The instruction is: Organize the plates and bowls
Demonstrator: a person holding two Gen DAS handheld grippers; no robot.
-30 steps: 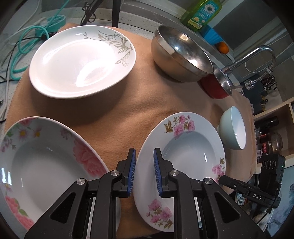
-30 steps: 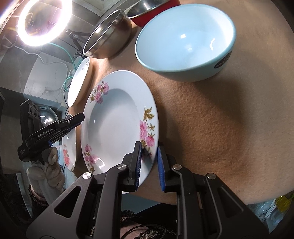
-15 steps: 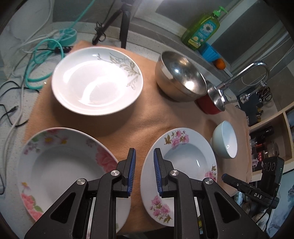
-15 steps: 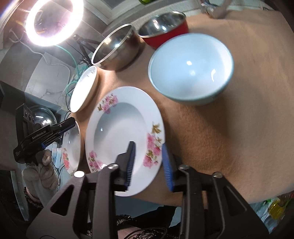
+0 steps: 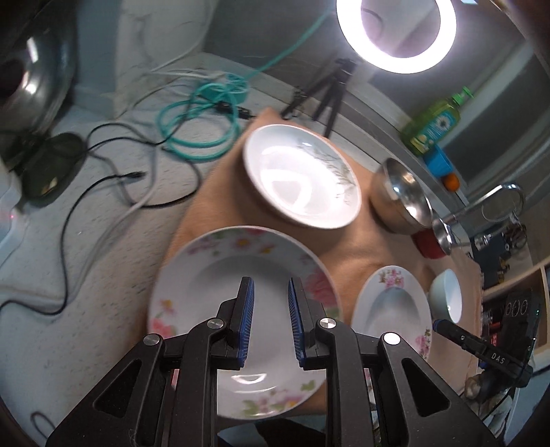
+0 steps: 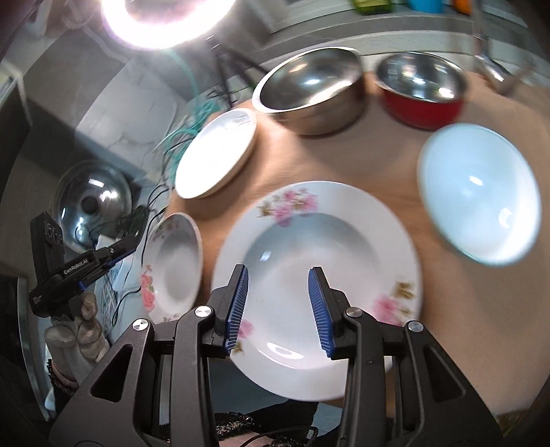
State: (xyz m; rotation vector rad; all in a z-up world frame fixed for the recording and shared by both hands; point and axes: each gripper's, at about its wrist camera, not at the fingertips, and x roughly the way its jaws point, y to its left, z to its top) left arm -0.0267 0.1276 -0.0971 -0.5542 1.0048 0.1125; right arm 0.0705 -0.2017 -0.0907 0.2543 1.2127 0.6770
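Observation:
My left gripper is open and empty above a large pink-flowered plate at the front left of the tan cloth. My right gripper is open and empty above a smaller pink-flowered plate; this plate also shows in the left wrist view. A white plate with a leaf print lies at the back. A steel bowl, a red bowl and a light-blue bowl stand along the back and right.
Teal and black cables lie on the grey counter left of the cloth. A lit ring light on a small tripod stands behind. A green soap bottle and a tap are at the back right. A steel pot lid rests far left.
Both grippers have risen and pulled back, and both have opened wider. The left one swung left over the large flowered plate. The right one now centres on the smaller flowered plate.

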